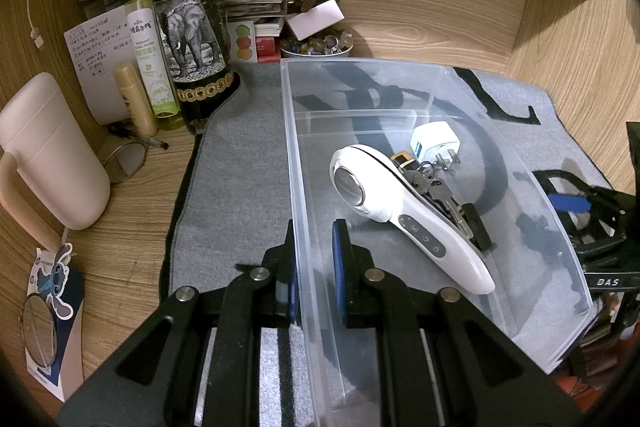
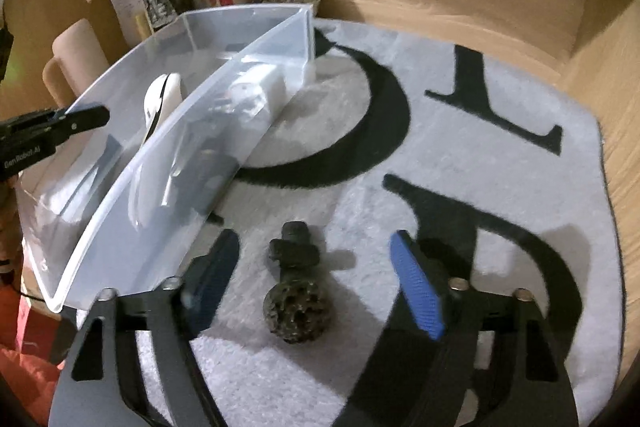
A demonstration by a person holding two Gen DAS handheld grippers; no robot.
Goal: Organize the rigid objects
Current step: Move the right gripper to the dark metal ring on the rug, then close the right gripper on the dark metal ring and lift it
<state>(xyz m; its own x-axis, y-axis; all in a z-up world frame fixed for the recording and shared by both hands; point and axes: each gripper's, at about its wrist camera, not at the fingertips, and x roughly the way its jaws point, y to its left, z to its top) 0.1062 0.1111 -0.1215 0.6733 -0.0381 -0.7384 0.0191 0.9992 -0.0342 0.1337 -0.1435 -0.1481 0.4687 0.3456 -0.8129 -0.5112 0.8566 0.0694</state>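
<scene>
Bin of clear rigid plastic [image 1: 532, 187], rectangular with a low inner divider toward its far end, stands on a grey fabric mat with large black letters [image 1: 240, 163]. Left gripper [image 1: 314, 259] has its two blue-padded fingers drawn together on the bin's left wall, one pad outside and one inside the wall. Inside the bin, right of that wall, lies a white handheld device with a round metal head and a grey button panel [image 1: 400, 211], its handle pointing toward the near right. Just beyond it, touching or nearly so, sit a bunch of metal keys [image 1: 434, 183] and a white plug adapter with metal prongs [image 1: 436, 143].

In the right wrist view, the right gripper [image 2: 316, 287] has its fingers spread wide apart, clamping nothing. Between them on the mat lies a dark, rough, pitted object with a ball-shaped near end and a narrower collared far end [image 2: 296, 291]; its material cannot be told. It rests outside the bin, just to the right of the bin's near corner. Left of the bin stand a dark glass bottle with an elephant label [image 1: 188, 23] and a pale pink lidded mug [image 1: 52, 155].
</scene>
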